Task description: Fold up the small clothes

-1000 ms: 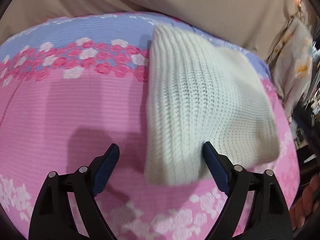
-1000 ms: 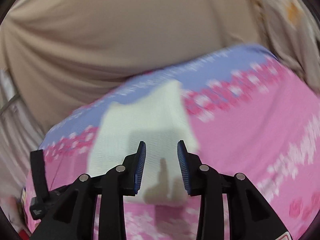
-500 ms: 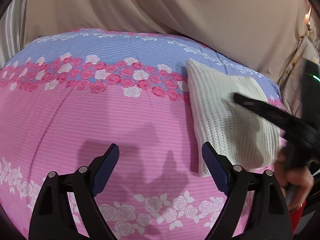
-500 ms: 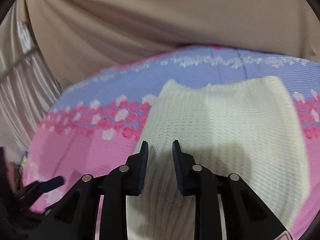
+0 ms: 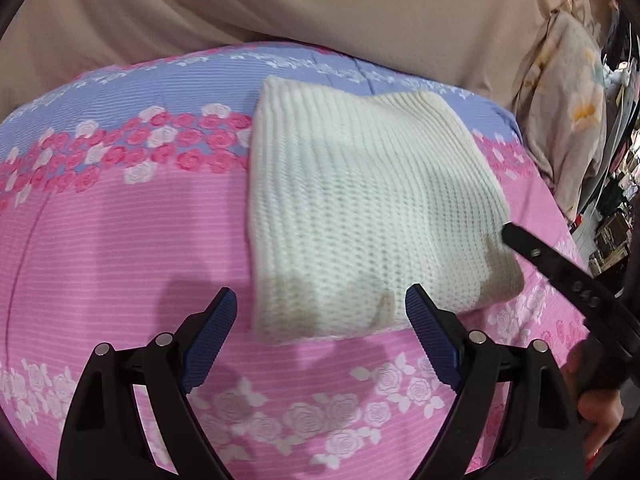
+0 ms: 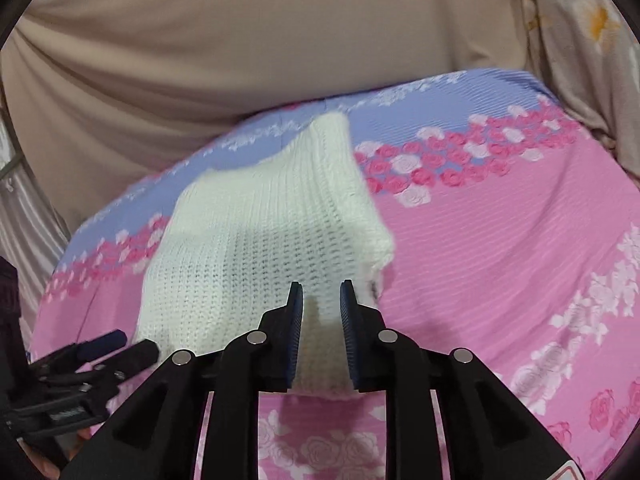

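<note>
While my left gripper hangs wide open and empty before the white knit garment on the bedspread, I'd square edges first. Right-wrist view: right gripper narrowly parted, gripping nothing.

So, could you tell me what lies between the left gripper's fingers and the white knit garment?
Only bare pink bedspread, seen in the left wrist view.

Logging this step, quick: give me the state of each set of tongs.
Left tongs: wide open, holding nothing.
Right tongs: partly open, narrow gap, holding nothing, over the white knit garment.
</note>
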Demonstrator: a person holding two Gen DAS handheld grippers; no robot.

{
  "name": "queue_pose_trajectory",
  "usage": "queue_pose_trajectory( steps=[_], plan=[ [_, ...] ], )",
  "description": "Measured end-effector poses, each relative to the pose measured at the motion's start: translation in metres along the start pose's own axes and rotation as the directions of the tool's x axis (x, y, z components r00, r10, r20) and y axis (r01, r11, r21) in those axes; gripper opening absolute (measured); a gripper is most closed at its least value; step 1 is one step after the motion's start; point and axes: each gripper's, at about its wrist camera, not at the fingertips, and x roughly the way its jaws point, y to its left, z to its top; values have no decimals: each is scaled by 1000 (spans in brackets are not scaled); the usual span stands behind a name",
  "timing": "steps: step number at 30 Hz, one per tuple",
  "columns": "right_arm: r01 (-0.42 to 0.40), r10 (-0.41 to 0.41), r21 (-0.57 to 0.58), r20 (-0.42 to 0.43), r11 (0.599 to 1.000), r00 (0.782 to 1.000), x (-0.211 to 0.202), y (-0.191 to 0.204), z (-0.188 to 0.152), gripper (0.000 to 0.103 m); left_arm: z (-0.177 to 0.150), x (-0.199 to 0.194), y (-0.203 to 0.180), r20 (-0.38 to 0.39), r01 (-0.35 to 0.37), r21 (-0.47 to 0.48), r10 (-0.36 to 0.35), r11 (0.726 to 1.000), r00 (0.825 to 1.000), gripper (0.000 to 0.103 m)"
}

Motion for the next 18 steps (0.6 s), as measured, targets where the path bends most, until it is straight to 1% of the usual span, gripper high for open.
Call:
queue_pose_trajectory(
  steps=[1, 3, 5, 6, 7, 9, 11, 12, 15, 17, 18],
  plan=[
    [25, -25, 7, 19, 1000, 1000, -2, -4, -1, 22, 0, 3, -2, -8, -7, 1, 8, 1000, 1000, 86],
    [49, -51, 29, 37, 998, 998, -1, -11, 1, 24, 0, 7, -6, -16, -19, 5, 19, 1000, 1000, 86],
    [21, -23, 58, 35, 998, 999, -1, -21, 10, 24, 1, 11, -9, -13, -34, 10, 35, 999, 999, 86],
    [-1, -2, 69, 46, 998, 999, 0, -23, 16, 31, 3, 11, -10, -10, -41, 12, 41, 999, 999, 86],
    [-12, 9, 70, 52, 997, 999, 2, -25, 23, 49, 6, 12, -11, -6, -45, 11, 45, 999, 999, 86],
    [-33, 30, 65, 37, 997, 999, 11, -23, 33, 65, 11, 10, -11, 6, -48, 5, 48, 999, 999, 88],
    [-52, 52, 57, 6, 997, 999, 22, -20, 37, 65, 17, 7, -8, 24, -60, -1, 60, 998, 998, 90],
    [-67, 68, 53, -26, 996, 997, 31, -19, 38, 65, 19, 6, -7, 31, -67, -4, 67, 998, 997, 91],
    [-83, 86, 47, -74, 995, 994, 51, -15, 33, 65, 24, 5, -3, 40, -80, -13, 80, 997, 996, 91],
    [-108, 112, 57, -93, 993, 989, 60, -13, 27, 49, 27, 9, 0, 32, -79, -16, 79, 997, 996, 91],
    [-115, 120, 59, -88, 992, 989, 59, -13, 27, 31, 28, 9, 1, 31, -78, -19, 78, 997, 996, 91]
  ],
)
